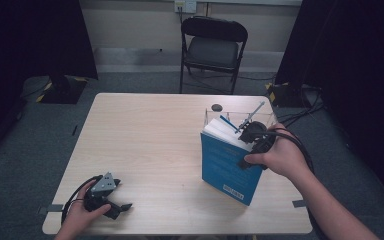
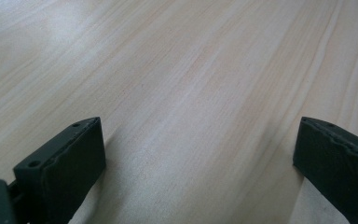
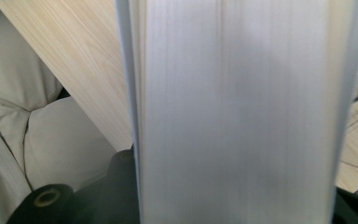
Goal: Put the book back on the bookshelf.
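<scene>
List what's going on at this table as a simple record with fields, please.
Surface: light wooden table
Right gripper: clamped on the page edge of a blue book, held upright
Book pages: the white page block sits close before the right gripper's camera
Left gripper: open, resting near the table's front left corner, holding nothing
Behind book: clear box with pens
Also: small dark disc; folding chair beyond the table

Looks like a lab recording bay: pale wood-grain worktop [image 1: 145, 145] on grey carpet [image 1: 20, 150], black curtains [image 1: 35, 35] both sides, black folding metal chair [image 1: 212, 47], loose floor cables [image 1: 300, 112], yellow-black hazard tape [image 1: 277, 95].
</scene>
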{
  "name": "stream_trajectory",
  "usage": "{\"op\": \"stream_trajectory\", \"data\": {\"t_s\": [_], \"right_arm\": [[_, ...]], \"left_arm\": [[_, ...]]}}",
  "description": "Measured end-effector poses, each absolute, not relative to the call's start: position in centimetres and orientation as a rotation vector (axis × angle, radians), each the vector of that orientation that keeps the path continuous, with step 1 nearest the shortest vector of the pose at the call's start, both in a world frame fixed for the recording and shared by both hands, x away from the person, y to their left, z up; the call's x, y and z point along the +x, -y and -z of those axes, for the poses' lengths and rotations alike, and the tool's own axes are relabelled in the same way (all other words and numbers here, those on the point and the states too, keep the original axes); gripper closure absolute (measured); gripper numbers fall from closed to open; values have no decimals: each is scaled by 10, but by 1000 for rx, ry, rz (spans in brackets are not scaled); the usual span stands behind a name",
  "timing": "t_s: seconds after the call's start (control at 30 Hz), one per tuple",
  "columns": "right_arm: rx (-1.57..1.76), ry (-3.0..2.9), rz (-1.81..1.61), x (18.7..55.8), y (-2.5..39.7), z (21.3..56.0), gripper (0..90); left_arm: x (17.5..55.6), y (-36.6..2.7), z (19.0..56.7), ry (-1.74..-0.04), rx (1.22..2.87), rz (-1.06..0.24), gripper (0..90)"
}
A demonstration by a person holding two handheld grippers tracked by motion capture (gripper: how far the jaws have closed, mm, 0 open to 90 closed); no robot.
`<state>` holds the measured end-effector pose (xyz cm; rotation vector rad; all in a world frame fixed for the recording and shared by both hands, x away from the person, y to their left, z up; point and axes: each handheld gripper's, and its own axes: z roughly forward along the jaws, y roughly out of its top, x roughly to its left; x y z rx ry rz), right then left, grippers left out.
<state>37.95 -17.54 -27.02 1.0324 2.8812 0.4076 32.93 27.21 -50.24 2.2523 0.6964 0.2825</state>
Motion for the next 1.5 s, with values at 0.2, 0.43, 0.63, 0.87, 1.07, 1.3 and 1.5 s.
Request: {"op": "stream_trajectory", "data": {"t_s": [0.2,0.43,0.63,0.87,1.07,1.3,1.5], "right_arm": [[1068,-2872,-394,379,185,270,616],[1095,-2855,-385,377,195,271,616],[1133,-2841,-404,374,207,270,615],[1174,-2835,-412,373,217,269,616],[1202,-2817,-410,372,227,268,616],[1236,-2787,-411,369,236,267,616],[1276,-2775,-411,368,245,268,616]], "left_arm": [[329,-272,502,-697,2251,-282,18],[329,-272,502,-702,2258,-277,14],[329,-271,502,-701,2261,-273,7],[329,-271,502,-700,2261,-272,7],[329,-272,502,-699,2261,-277,7],[329,-272,502,-696,2263,-279,7],[329,-272,502,-696,2263,-281,7]]}}
